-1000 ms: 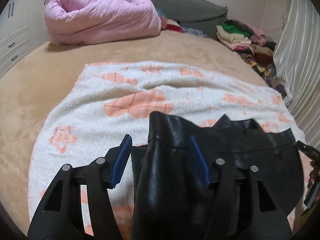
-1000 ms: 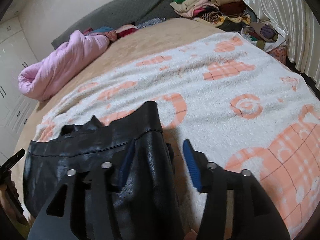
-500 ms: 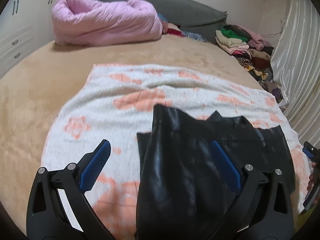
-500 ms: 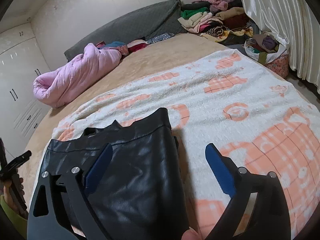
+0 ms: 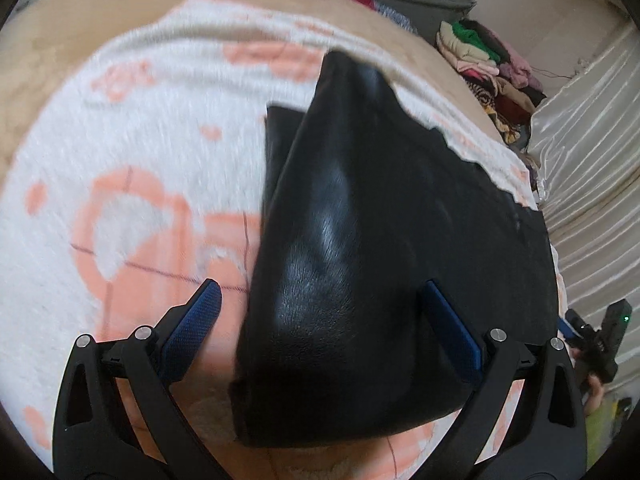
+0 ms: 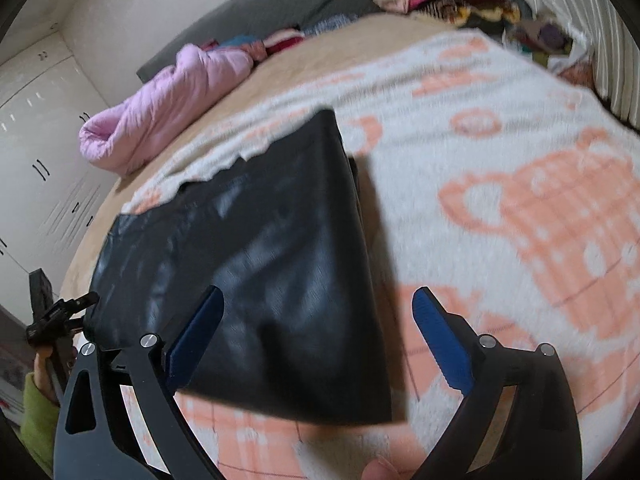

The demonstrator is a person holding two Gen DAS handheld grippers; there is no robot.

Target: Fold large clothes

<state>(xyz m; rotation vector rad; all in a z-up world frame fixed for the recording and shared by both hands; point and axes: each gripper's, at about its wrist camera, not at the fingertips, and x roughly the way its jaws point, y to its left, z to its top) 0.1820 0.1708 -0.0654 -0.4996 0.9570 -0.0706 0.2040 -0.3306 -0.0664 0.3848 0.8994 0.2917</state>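
A black leather-like garment [image 5: 360,240] lies folded flat on a white blanket with orange patterns [image 5: 132,168]. It also shows in the right wrist view [image 6: 260,260], on the same blanket [image 6: 520,208]. My left gripper [image 5: 328,320] is open and empty, held above the garment's near fold, its blue pads [image 5: 196,320] spread wide. My right gripper [image 6: 316,328] is open and empty above the garment's near right corner. The other gripper shows at each view's edge, the right one [image 5: 596,344] and the left one [image 6: 52,316].
The blanket lies on a tan bed [image 6: 320,52]. A rolled pink duvet [image 6: 160,108] and a grey headboard cushion [image 6: 280,12] sit at the far end. A pile of mixed clothes [image 5: 492,64] lies far right beside pale curtains [image 5: 592,152]. White wardrobes [image 6: 40,152] stand left.
Both grippers opened and let go of the garment, then pulled back and tilted down over it. The garment now lies flat, folded over itself.
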